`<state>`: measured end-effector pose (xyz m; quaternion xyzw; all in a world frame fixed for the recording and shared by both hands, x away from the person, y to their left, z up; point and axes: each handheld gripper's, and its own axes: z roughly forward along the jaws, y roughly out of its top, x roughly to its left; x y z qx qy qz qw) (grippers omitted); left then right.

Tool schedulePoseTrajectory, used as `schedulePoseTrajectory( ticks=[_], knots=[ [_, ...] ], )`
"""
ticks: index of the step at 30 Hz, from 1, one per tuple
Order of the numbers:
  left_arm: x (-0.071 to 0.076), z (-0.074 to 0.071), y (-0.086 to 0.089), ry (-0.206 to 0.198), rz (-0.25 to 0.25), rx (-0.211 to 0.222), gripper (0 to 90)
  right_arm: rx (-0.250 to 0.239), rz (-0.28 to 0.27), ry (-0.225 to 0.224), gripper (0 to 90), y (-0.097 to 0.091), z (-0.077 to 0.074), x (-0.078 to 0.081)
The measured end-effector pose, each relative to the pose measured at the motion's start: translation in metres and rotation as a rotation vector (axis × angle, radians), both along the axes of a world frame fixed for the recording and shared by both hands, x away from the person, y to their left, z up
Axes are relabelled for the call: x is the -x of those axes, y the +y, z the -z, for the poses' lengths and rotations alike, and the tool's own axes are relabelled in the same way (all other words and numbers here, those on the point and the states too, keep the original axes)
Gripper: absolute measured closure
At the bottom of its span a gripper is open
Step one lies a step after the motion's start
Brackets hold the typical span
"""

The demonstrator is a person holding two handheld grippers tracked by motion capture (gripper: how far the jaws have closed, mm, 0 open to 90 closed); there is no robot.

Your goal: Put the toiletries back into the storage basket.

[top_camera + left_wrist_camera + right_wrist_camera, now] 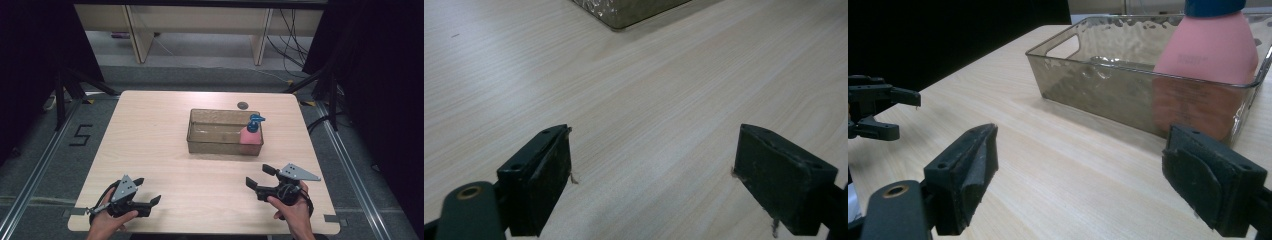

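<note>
Two tongs sit nearest on the bench (pixel 165 145): left tongs (pixel 148 191) at 7 o'clock, right tongs (pixel 260 176) at 5 o'clock, both spread wide, empty. Farther, toward 12 o'clock, one clear tray (pixel 216 146) holds one pink pump bottle (pixel 250 135) in its right end.

My left tongs (pixel 147 192) and my right tongs (pixel 260 176) are black with dull, scuffed pads, and each carries a pale grey three-cornered plate (pixel 298 172) on top. The desk (pixel 150 140) under them is light beige with a fine, straight wood grain, while the floor (pixel 35 165) beside it is dark grey and bears a black "5". The bin (pixel 197 135) is a smoky, brown-tinted clear plastic with a rippled, hammered pattern on its walls, and the bottle (pixel 250 136) in it is salmon pink with a bright blue pump top (pixel 255 122).
</note>
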<state>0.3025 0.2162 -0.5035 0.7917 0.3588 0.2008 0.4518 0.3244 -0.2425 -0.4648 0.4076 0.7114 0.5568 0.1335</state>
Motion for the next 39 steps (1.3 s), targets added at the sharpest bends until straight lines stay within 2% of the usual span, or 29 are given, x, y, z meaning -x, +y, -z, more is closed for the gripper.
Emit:
schedulePoseTrajectory(
  ticks=[1, 4, 5, 7, 8, 9, 11, 14, 16, 17, 18, 20, 21, 22, 23, 25, 27, 28, 29, 30, 31, 32, 33, 35, 36, 38, 39],
  knots=[
    [0.000, 0.000, 0.000, 0.002, -0.004, -0.004, 14.9, 0.025, -0.009, -0.015, 15.5, -0.002, 0.000, -0.001],
    [0.000, 0.000, 0.000, -0.001, 0.000, 0.004, 14.9, 0.021, -0.012, -0.013, 15.5, -0.001, 0.000, 0.001],
    [0.000, 0.000, 0.000, -0.001, 0.001, 0.005, 14.9, 0.006, -0.014, 0.002, 15.5, -0.001, 0.001, 0.002],
    [0.000, 0.000, 0.000, -0.002, 0.000, 0.005, 14.9, 0.034, -0.007, -0.008, 15.5, -0.002, 0.001, 0.003],
    [0.000, 0.000, 0.000, -0.002, 0.001, 0.005, 14.8, 0.027, -0.010, -0.013, 15.5, -0.002, 0.001, 0.003],
    [0.000, 0.000, 0.000, -0.002, 0.001, 0.005, 14.8, 0.002, -0.004, 0.012, 15.5, 0.000, 0.002, 0.005],
    [0.000, 0.000, 0.000, -0.001, 0.000, 0.005, 14.9, 0.033, -0.019, -0.006, 15.5, -0.002, 0.002, 0.005],
    [0.000, 0.000, 0.000, -0.001, 0.001, 0.005, 14.9, 0.017, -0.015, 0.003, 15.5, -0.001, 0.003, 0.006],
    [0.000, 0.000, 0.000, -0.001, 0.001, 0.005, 14.9, 0.029, -0.013, -0.008, 15.5, -0.002, 0.004, 0.007],
    [0.000, 0.000, 0.000, -0.001, 0.000, 0.005, 14.9, 0.018, -0.016, 0.011, 15.5, -0.001, 0.004, 0.009],
    [0.000, 0.000, 0.000, -0.002, 0.000, 0.006, 14.9, 0.027, -0.018, -0.001, 15.6, -0.001, 0.006, 0.008],
    [0.000, 0.000, 0.000, -0.002, -0.001, 0.007, 14.9, 0.028, -0.021, 0.009, 15.5, -0.001, 0.006, 0.010],
    [0.000, 0.000, 0.000, -0.002, -0.003, 0.008, 14.9, 0.045, -0.016, 0.000, 15.6, -0.001, 0.005, 0.010],
    [0.000, 0.000, 0.000, -0.003, -0.003, 0.008, 14.9, 0.030, -0.017, -0.003, 15.6, 0.000, 0.007, 0.010],
    [0.000, 0.000, 0.000, -0.003, -0.003, 0.008, 14.9, 0.019, -0.020, 0.017, 15.6, 0.001, 0.006, 0.012],
    [0.000, 0.000, 0.000, -0.002, -0.002, 0.008, 14.9, 0.033, -0.022, -0.001, 15.6, 0.001, 0.007, 0.012],
    [0.000, 0.000, 0.000, -0.002, -0.002, 0.007, 14.9, 0.023, -0.014, 0.021, 15.6, 0.001, 0.007, 0.015],
    [0.000, 0.000, 0.000, -0.002, -0.002, 0.008, 14.9, 0.036, -0.018, 0.016, 15.6, 0.001, 0.007, 0.015],
    [0.000, 0.000, 0.000, -0.001, -0.002, 0.008, 14.8, 0.021, -0.009, 0.022, 15.6, 0.002, 0.009, 0.017],
    [0.000, 0.000, 0.000, -0.001, -0.001, 0.007, 14.9, 0.043, -0.014, 0.003, 15.7, 0.001, 0.009, 0.016],
    [0.000, 0.000, 0.000, -0.001, 0.000, 0.005, 14.9, 0.047, -0.017, 0.010, 15.7, 0.000, 0.009, 0.018],
    [0.000, 0.000, 0.000, -0.002, 0.000, 0.006, 14.9, 0.030, -0.010, 0.041, 15.7, 0.001, 0.009, 0.020],
    [0.000, 0.000, 0.000, -0.001, 0.000, 0.006, 14.9, 0.042, -0.010, 0.011, 15.7, 0.000, 0.010, 0.019],
    [0.000, 0.000, 0.000, -0.001, 0.000, 0.006, 14.9, 0.032, -0.018, 0.040, 15.7, 0.001, 0.010, 0.022],
    [0.000, 0.000, 0.000, -0.001, 0.000, 0.005, 14.9, 0.037, -0.027, 0.007, 15.6, 0.001, 0.012, 0.020],
    [0.000, 0.000, 0.000, -0.001, 0.001, 0.004, 14.9, 0.055, -0.035, 0.016, 15.6, 0.000, 0.011, 0.023],
    [0.000, 0.000, 0.000, -0.001, 0.001, 0.005, 14.9, 0.040, -0.035, 0.026, 15.7, 0.002, 0.013, 0.023]
  ],
)
